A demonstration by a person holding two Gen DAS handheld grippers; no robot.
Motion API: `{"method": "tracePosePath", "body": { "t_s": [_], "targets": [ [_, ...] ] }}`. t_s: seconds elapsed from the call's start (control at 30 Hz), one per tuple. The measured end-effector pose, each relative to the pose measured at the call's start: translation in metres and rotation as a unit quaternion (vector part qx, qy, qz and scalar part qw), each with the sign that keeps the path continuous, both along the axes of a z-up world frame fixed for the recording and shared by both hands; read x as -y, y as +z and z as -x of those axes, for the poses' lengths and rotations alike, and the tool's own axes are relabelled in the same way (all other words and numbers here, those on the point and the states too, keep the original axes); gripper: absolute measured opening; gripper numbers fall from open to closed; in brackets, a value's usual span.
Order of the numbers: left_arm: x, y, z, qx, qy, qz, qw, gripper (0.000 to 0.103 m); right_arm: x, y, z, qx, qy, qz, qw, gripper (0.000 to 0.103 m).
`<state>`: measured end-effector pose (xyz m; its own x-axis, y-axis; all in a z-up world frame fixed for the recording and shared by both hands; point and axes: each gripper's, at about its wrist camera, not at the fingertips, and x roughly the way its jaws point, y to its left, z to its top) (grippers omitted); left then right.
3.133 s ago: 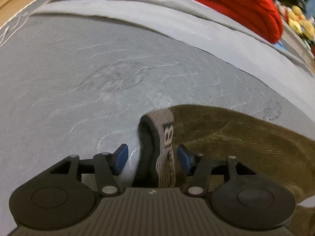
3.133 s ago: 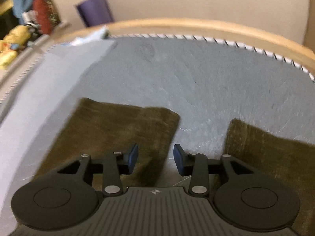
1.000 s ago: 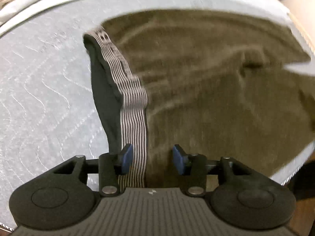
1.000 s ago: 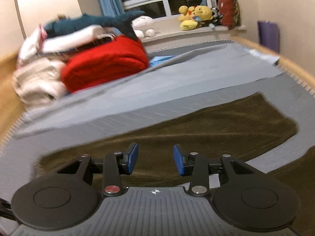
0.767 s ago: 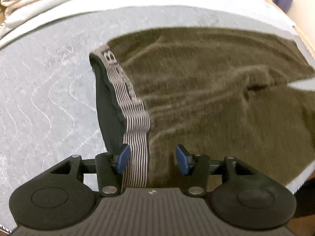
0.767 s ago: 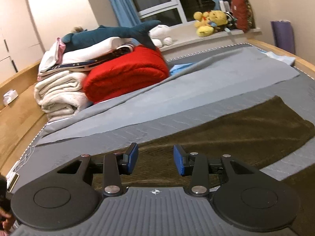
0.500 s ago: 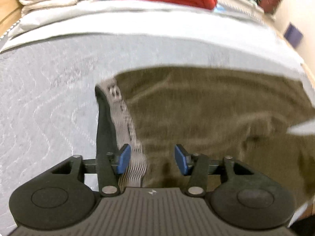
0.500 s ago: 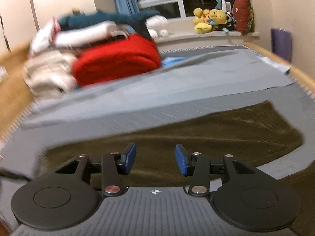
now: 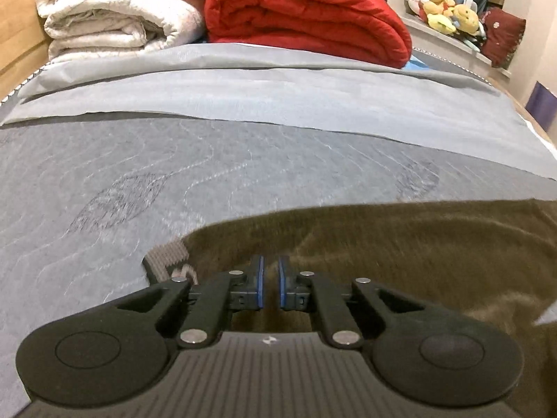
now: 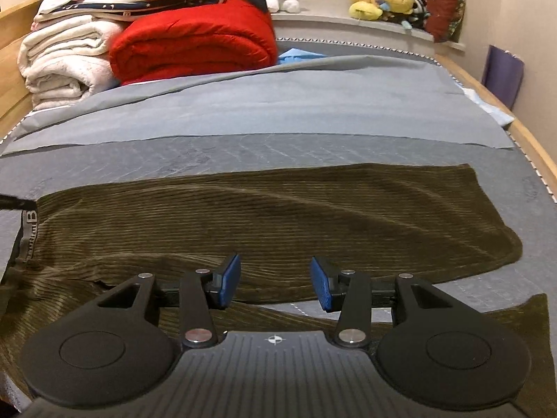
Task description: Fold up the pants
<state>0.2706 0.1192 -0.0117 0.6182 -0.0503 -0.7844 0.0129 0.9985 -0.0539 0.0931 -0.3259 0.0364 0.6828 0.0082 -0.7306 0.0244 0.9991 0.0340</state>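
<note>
Left wrist view: left gripper (image 9: 271, 284) jaws together, whether pinching the pants (image 9: 400, 244) beside the waistband (image 9: 170, 261) unclear; right gripper (image 10: 275, 284) jaws apart above the legs, best clamped on the near leg before folding it over.

We see olive-brown ribbed corduroy pants (image 10: 264, 209) with a grey striped waistband (image 9: 170, 261) bearing pale lettering. Beneath the pants lies a slate-grey mattress (image 9: 139, 181) quilted in pale wavy lines; beyond the pants, a plain lighter grey sheet (image 10: 278, 104), then a bright red quilt (image 9: 306, 10) beside cream blankets (image 9: 115, 10). Both grippers' pads (image 10: 231, 278) are blue on black.
</note>
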Motion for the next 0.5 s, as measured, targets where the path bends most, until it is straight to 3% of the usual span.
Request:
{"method": "tracePosePath", "body": {
  "t_s": [0.1,0.17,0.23,0.33,0.5],
  "targets": [
    [0.004,-0.007,-0.023,0.005,0.006,-0.007,0.9999,0.032,0.0,-0.003,-0.009,-0.011,-0.001,-0.01,1.0,0.047],
    [0.006,-0.012,-0.036,0.008,0.004,-0.005,0.9999,0.062,0.0,-0.005,-0.014,-0.018,-0.007,-0.016,1.0,0.047],
    [0.01,-0.017,-0.05,0.01,0.002,-0.019,0.9998,0.075,0.001,-0.006,-0.017,-0.021,-0.01,-0.021,0.999,0.047],
    [0.012,-0.028,-0.067,0.006,-0.008,-0.033,0.9994,0.082,0.004,-0.01,-0.022,-0.028,-0.015,-0.024,0.999,0.047],
    [0.003,-0.054,-0.09,-0.03,-0.025,-0.024,0.999,0.082,0.013,-0.017,-0.025,-0.041,-0.026,-0.021,0.999,0.047]
  ]
}}
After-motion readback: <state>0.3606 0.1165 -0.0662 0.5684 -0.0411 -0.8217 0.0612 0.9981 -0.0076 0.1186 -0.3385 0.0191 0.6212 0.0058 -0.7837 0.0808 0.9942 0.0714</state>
